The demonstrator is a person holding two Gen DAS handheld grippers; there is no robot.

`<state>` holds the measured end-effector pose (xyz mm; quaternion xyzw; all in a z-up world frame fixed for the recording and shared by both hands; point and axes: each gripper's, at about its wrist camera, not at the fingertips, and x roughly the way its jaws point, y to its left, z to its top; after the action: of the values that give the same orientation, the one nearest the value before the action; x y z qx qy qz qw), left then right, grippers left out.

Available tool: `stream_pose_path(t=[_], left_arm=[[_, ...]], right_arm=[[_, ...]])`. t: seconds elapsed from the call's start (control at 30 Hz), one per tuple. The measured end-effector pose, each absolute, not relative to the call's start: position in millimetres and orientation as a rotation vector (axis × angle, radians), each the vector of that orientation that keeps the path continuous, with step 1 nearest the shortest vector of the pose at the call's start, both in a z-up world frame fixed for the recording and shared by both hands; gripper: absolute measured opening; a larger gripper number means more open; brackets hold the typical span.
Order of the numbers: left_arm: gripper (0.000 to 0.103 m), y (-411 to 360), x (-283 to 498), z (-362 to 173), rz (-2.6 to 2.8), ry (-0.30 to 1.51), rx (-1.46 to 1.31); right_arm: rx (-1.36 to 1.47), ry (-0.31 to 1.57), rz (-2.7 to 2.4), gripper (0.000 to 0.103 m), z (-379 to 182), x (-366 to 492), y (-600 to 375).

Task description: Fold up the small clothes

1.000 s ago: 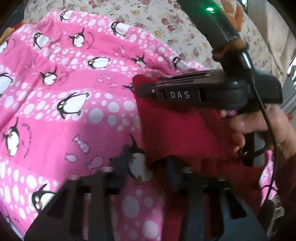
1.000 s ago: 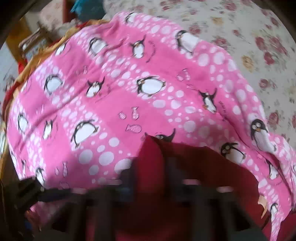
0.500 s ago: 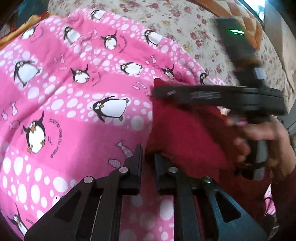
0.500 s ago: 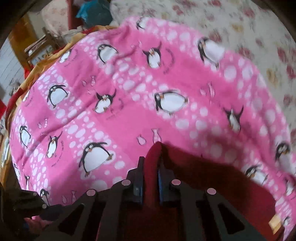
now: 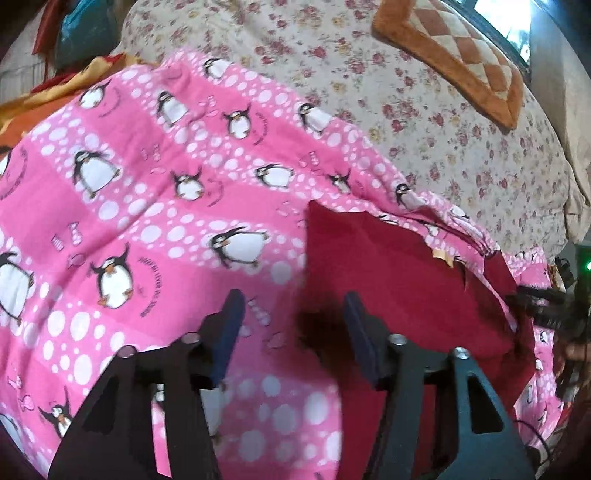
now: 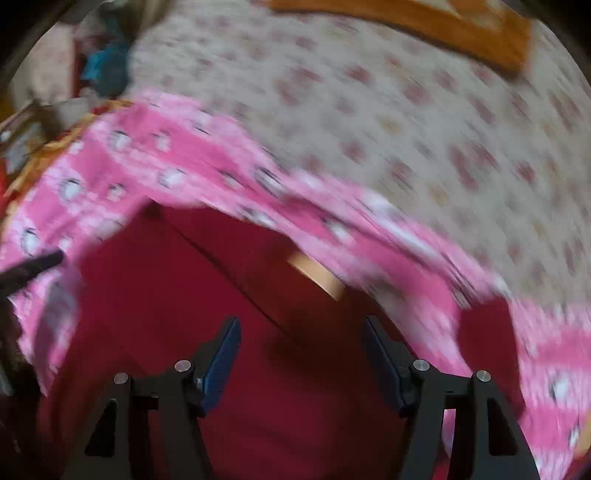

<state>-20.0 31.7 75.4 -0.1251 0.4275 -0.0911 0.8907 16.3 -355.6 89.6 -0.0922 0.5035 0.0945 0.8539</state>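
Observation:
A small dark red garment [image 5: 399, 273] lies folded on a pink penguin-print blanket [image 5: 147, 206]. My left gripper [image 5: 293, 314] is open and empty, its fingers straddling the garment's left edge just above it. In the right wrist view the red garment [image 6: 207, 288] fills the lower middle, with a tan label [image 6: 317, 275] showing at its far edge. My right gripper [image 6: 301, 341] is open and empty over the garment. The right gripper's body also shows at the right edge of the left wrist view [image 5: 554, 306]. The right wrist view is blurred.
The pink blanket [image 6: 177, 158] lies on a floral bedsheet [image 5: 424, 96]. An orange checked cushion [image 5: 469, 48] sits at the back right. Teal and orange-red cloths [image 5: 81, 33] are piled at the back left.
Both grippers have opened and let go of the red garment, which now lies flat. Both have pulled back; the right one has swung away to the right.

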Motion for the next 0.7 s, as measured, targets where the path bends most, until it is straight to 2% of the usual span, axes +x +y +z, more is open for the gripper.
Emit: stream_pose_path(t=[0.2, 0.23, 0.27, 0.3, 0.33, 0.37, 0.53, 0.7], left_arm=[[0.058, -9.7, -8.4, 53.9, -0.193, 0.993, -0.129], [0.058, -15.2, -8.2, 48.7, -0.190, 1.013, -0.103], [0.058, -18.8, -9.5, 46.1, -0.191, 1.023, -0.088], [0.058, -21.4, -11.6, 45.6, -0.190, 1.027, -0.077], [0.058, -22.3, -15.0, 47.4, -0.189, 1.022, -0.072], [0.058, -22.2, -18.0, 50.3, -0.190, 1.012, -0.072], [0.058, -29.9, -21.6, 53.2, -0.192, 1.003, -0.064], [0.058, -38.4, -28.5, 42.3, -0.185, 1.042, -0.022]], right_arm=[[-0.174, 1.159, 0.103, 0.064, 42.9, 3.4, -385.7], [-0.192, 1.169, 0.102, 0.058, 35.0, 4.0, -383.6], [-0.203, 1.167, 0.105, 0.045, 30.1, 3.6, -382.6], [-0.196, 1.151, 0.109, 0.036, 28.0, 2.3, -382.5], [-0.199, 1.137, 0.095, 0.018, 30.0, 1.8, -382.6], [-0.230, 1.121, 0.074, 0.006, 33.1, 0.5, -381.7], [-0.238, 1.030, 0.022, 0.006, 54.2, -4.8, -394.0], [-0.128, 1.122, -0.023, 0.006, 34.4, 6.4, -410.8]])
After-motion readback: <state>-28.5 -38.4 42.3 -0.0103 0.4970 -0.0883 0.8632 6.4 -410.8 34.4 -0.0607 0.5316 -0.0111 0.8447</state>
